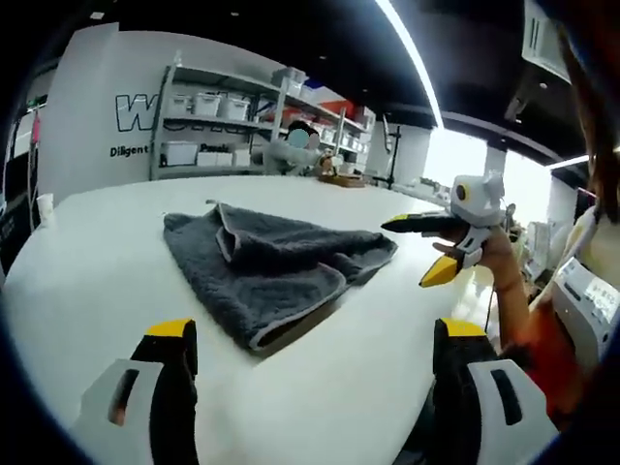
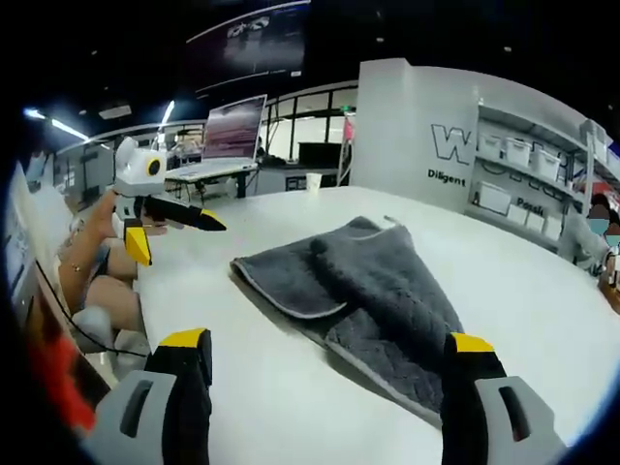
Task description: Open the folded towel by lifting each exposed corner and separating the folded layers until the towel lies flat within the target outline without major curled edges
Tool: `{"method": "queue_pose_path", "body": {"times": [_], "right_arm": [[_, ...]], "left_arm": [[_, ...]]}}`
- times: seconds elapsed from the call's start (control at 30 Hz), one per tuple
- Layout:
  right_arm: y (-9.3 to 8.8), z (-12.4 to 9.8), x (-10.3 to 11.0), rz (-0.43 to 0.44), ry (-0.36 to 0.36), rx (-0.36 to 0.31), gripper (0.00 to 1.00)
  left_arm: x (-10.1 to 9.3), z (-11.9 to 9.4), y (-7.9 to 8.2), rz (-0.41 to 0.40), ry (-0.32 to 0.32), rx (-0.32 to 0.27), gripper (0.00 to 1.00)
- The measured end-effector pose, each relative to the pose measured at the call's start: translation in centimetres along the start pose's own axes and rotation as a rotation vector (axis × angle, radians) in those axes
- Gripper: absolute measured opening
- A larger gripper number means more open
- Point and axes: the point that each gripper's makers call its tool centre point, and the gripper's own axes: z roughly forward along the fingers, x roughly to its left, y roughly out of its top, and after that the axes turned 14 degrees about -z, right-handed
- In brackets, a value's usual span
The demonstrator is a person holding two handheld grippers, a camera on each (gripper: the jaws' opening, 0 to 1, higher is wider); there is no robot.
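Towel (image 1: 276,266) folded on white table (image 1: 87,281), shelving (image 1: 208,121) behind, both grippers' fingers spread.

Left gripper (image 1: 315,354), right gripper (image 2: 327,363): 2 black fingers each, yellow tips, pale grey housings

White table (image 1: 87,281): folded grey towel (image 1: 276,262) lying on it, upper layer partly turned back.
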Motion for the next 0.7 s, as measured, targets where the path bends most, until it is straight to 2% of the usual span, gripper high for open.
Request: {"method": "queue_pose_path", "body": {"times": [0.13,0.33,0.57,0.7], "right_arm": [[0.1,0.0,-0.2,0.007,-0.006,-0.008,0.99],[1.3,0.3,-0.8,0.019,-0.031,-0.047,0.99],[3.5,1.6,-2.7,-0.021,-0.064,-0.058,0.99],[5.0,2.8,-3.6,-0.043,-0.060,-0.081,0.98]], "left_arm": [[0.1,0.0,-0.2,0.007,0.011,0.008,1.00],[0.6,-0.3,-0.5,-0.007,0.022,0.005,1.00],[1.3,-0.9,-0.7,-0.015,0.032,0.002,1.00],[1.7,-1.2,-0.7,-0.013,0.036,-0.001,1.00]]}}
